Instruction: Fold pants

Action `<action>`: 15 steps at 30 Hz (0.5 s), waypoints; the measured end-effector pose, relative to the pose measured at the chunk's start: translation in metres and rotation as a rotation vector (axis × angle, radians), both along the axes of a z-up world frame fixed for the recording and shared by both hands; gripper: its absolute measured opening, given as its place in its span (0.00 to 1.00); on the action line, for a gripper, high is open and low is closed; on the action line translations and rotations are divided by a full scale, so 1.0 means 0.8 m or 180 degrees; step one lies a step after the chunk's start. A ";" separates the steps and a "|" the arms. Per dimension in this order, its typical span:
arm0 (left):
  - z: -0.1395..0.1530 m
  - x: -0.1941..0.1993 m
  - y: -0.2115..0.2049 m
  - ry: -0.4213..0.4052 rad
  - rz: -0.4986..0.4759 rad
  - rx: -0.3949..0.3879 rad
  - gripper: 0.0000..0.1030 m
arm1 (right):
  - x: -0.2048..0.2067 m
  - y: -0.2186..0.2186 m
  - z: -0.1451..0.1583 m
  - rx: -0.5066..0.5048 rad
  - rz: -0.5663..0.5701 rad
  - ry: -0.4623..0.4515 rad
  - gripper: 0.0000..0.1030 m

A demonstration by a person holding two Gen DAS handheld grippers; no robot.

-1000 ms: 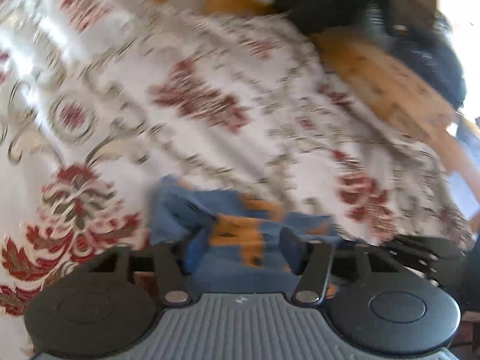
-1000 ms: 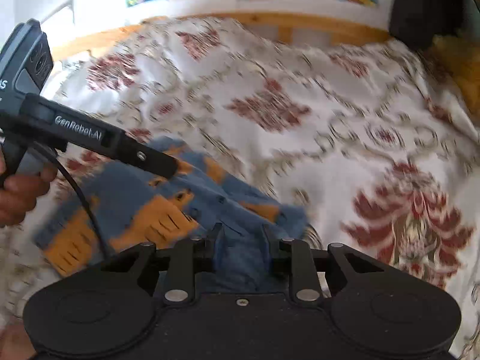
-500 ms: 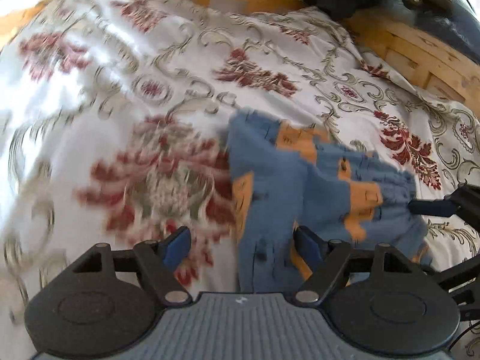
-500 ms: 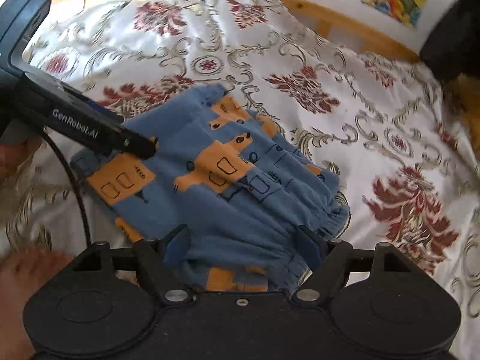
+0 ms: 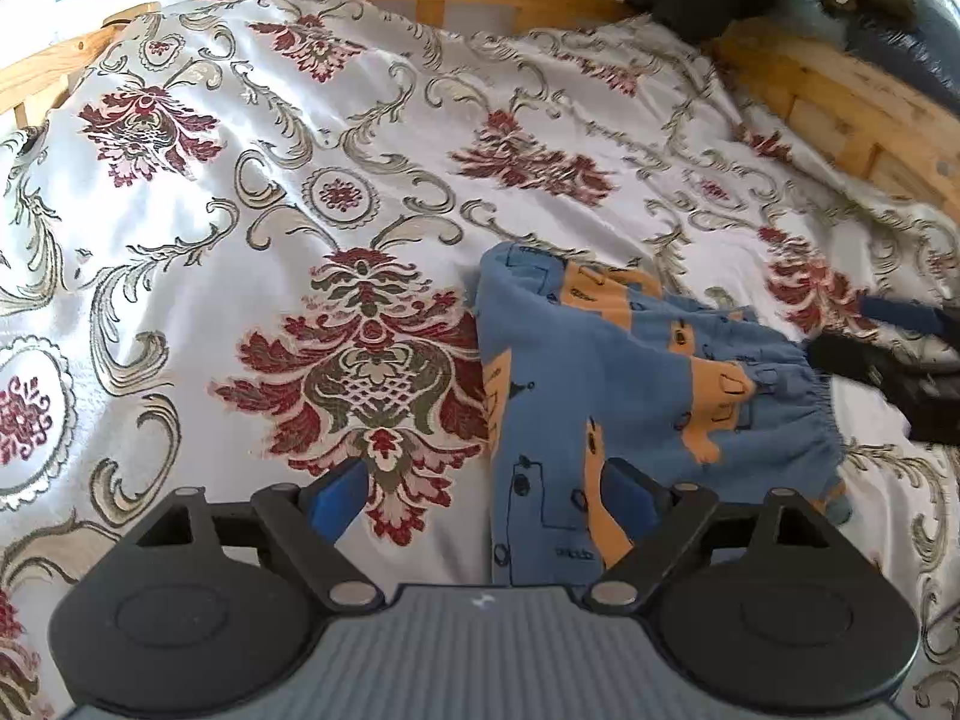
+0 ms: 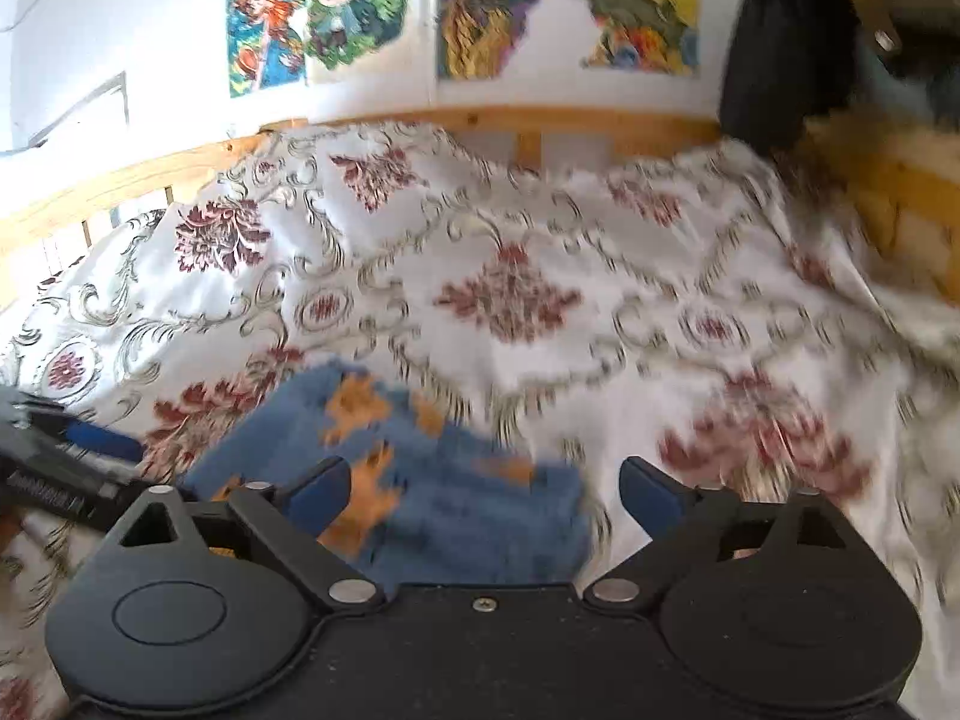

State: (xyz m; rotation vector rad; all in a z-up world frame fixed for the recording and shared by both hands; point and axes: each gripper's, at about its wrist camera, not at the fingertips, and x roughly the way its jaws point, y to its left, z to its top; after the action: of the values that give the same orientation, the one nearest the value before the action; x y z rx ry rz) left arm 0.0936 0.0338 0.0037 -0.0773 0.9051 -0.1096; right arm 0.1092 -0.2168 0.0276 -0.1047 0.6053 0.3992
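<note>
1. Bright daylight fills both views; the white bedspread (image 5: 252, 138) carries a soft sheen, strongest toward the left of the frame.
2. The left wrist view is sharp.
3. The right wrist view is motion-blurred, worst at lower right.
4. Fisheye bending curves the wooden bed frame (image 6: 180, 171); the corners go black.

In front of me is a bed (image 5: 840, 102) with a pale wooden frame; a white bedspread (image 5: 198, 276) with dark red flowers and grey-gold scrolls covers it, a little wrinkled toward the right side; on the bedspread lie the pants (image 5: 606, 378), blue with orange patches, folded into a compact bundle, the elastic waistband turned to the right.
</note>
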 end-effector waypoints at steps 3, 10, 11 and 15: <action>-0.004 0.005 -0.008 0.0047 0.0023 0.0182 0.92 | 0.032 0.023 -0.026 -0.0352 0.0055 0.0177 0.95; -0.014 0.001 -0.010 0.0133 0.0101 0.0349 1.00 | 0.048 -0.023 -0.028 -0.0223 -0.0590 0.0386 0.99; -0.014 0.000 -0.010 0.0148 0.0093 0.0357 1.00 | 0.048 -0.034 -0.022 -0.0178 -0.0728 0.0372 0.99; -0.006 -0.003 -0.008 0.0188 0.0074 0.0417 1.00 | 0.040 -0.078 -0.010 0.0184 -0.0986 0.0478 0.99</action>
State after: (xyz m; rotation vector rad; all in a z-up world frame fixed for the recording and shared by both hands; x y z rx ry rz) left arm 0.0915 0.0274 -0.0010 0.0309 0.9678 -0.0263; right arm 0.1408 -0.2791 0.0194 0.0751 0.7447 0.1243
